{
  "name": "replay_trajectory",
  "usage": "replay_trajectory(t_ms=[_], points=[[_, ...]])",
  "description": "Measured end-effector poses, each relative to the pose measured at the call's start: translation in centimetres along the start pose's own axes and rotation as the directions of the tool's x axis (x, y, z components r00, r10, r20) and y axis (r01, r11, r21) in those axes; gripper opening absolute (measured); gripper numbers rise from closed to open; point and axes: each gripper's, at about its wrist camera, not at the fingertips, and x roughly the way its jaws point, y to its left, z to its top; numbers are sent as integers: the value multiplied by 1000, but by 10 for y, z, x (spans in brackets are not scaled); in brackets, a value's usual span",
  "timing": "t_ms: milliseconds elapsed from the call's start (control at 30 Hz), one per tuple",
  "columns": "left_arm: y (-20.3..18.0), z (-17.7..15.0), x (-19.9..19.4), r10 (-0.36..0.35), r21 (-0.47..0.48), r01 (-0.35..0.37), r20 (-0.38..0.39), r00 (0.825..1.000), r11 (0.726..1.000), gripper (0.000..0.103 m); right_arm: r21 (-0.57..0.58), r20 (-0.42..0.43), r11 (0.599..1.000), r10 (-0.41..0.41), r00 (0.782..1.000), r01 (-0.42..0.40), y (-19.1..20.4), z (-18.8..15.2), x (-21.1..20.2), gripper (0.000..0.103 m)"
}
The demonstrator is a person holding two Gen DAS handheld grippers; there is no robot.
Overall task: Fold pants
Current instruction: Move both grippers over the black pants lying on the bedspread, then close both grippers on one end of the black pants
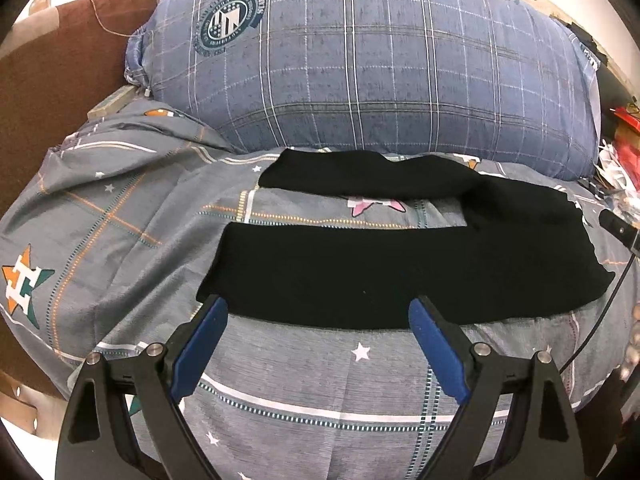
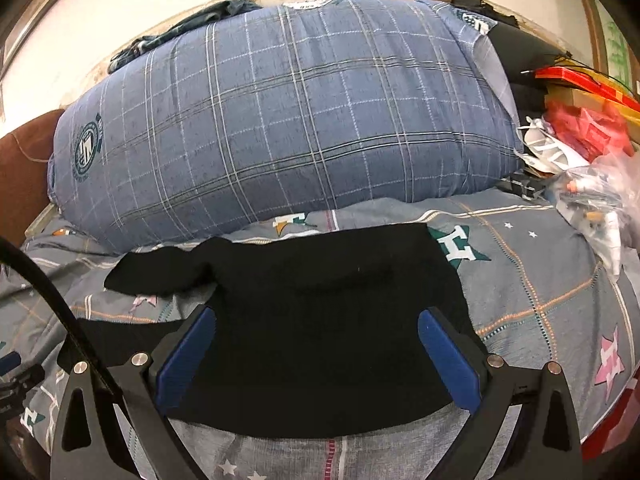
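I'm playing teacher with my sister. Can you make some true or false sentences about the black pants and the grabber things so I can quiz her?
1. The pants lie spread on the bedsheet with the two legs apart. True.
2. The left gripper is clamped on a pant leg. False: its jaws stand wide open near the edge of the nearer leg, holding nothing.
3. A big blue checked pillow sits behind the pants. True.
4. The pants are already folded into a neat square. False: they lie unfolded, with sheet showing between the legs.
5. The right gripper is open, over the wide top part of the pants. True.
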Motion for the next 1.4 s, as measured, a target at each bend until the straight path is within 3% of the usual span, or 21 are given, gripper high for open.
replay_trajectory(t_ms=[733,867,967,1167,1400], points=[[-7,-1,30,-5,-3,5,-80,997,1000,92,-1,-94,999,39,995,-39,3,-16,34,103],[-6,4,29,-6,-19,5,-48,999,1000,92,-2,-105,999,41,994,-41,1,-17,38,103],[1,21,24,-19,-34,19,9,1000,999,92,-20,-109,999,30,994,-32,-4,-11,42,103],[23,87,51,-86,-24,87,36,996,996,92,-64,-121,997,28,992,-36,-24,20,55,103],[51,162,155,-107,-6,107,-103,989,994,92,-110,-231,993,7,973,-33,-69,71,118,103]])
